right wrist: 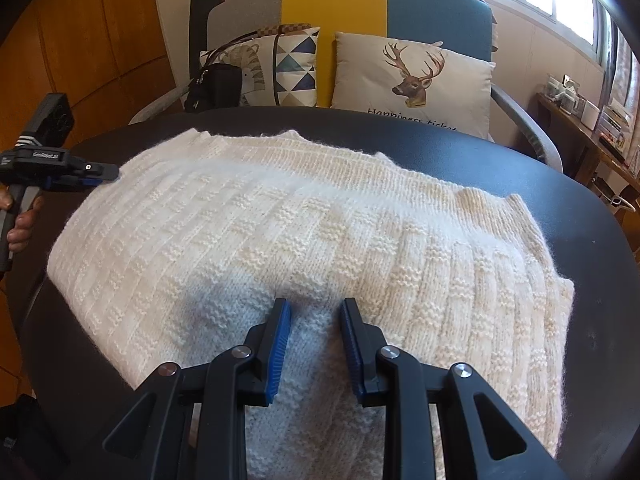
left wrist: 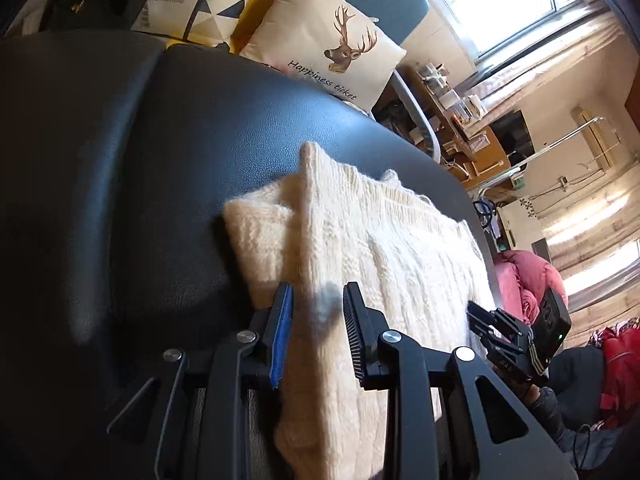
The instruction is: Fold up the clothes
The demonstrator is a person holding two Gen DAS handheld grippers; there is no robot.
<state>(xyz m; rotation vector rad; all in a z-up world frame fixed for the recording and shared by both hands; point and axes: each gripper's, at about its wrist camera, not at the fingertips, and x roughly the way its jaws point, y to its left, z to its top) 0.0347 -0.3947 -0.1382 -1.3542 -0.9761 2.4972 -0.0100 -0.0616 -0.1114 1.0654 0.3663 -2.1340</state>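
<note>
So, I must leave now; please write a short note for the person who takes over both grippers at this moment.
Left gripper: open, fingers on either side of a raised fold at the left end of the sweater; not clamped.
Right gripper: open, over the near edge of the sweater, holding nothing.
The cream knitted sweater lies on the dark table, already folded into a rough rectangle. Its right edge is uneven.
Left to do: probably close on the near edge, fold once more and smooth it.
Behind the table: an armchair with a deer cushion.

Fuzzy cream knit sweater (right wrist: pixel 304 232) — on a matt, grained black leather-like table (left wrist: pixel 160 160).
</note>
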